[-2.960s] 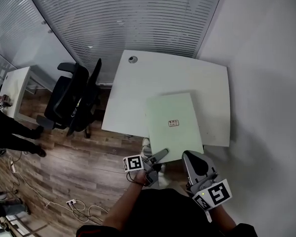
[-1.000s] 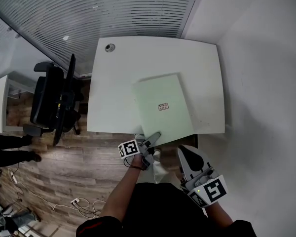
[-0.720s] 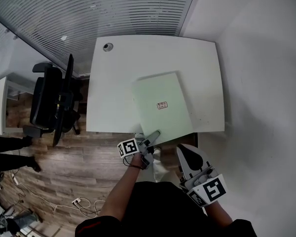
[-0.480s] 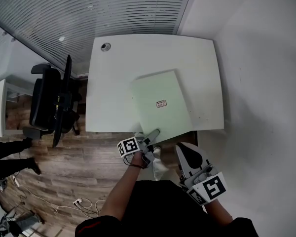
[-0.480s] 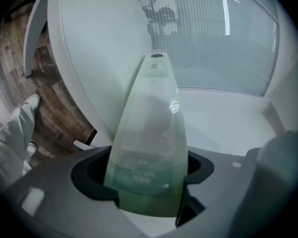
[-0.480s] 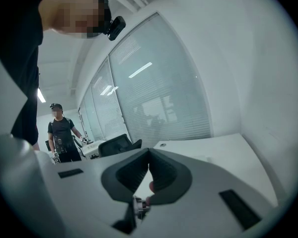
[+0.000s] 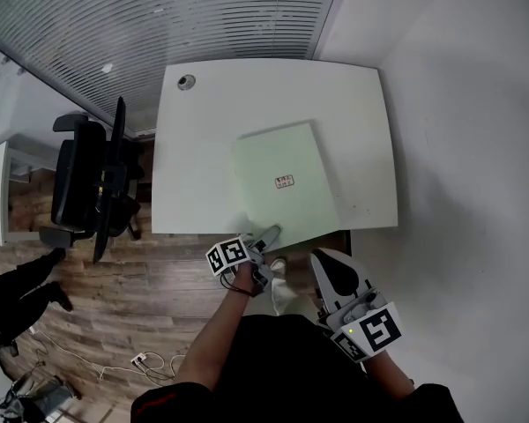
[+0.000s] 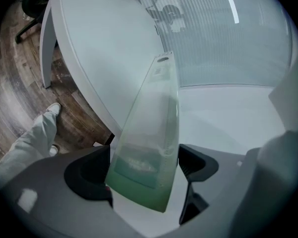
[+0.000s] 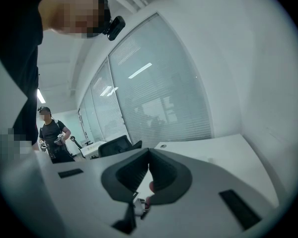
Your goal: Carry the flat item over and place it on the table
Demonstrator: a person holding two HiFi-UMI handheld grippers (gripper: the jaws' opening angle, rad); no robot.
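While the pale green flat board [image 7: 282, 188] lies on the white table [image 7: 203, 139], towards its right half, its near corner reaches the table's front edge and sits between the jaws of the left gripper [image 7: 269, 234]. Those jaws have just been opening; they stand wide on either side of the corner and do not pinch it. Off to the right and below the table edge, the right gripper [image 7: 328, 267] is held apart from the board, its jaws closed together on nothing. A black office chair [image 7: 93, 179] stands beside the table's left edge.
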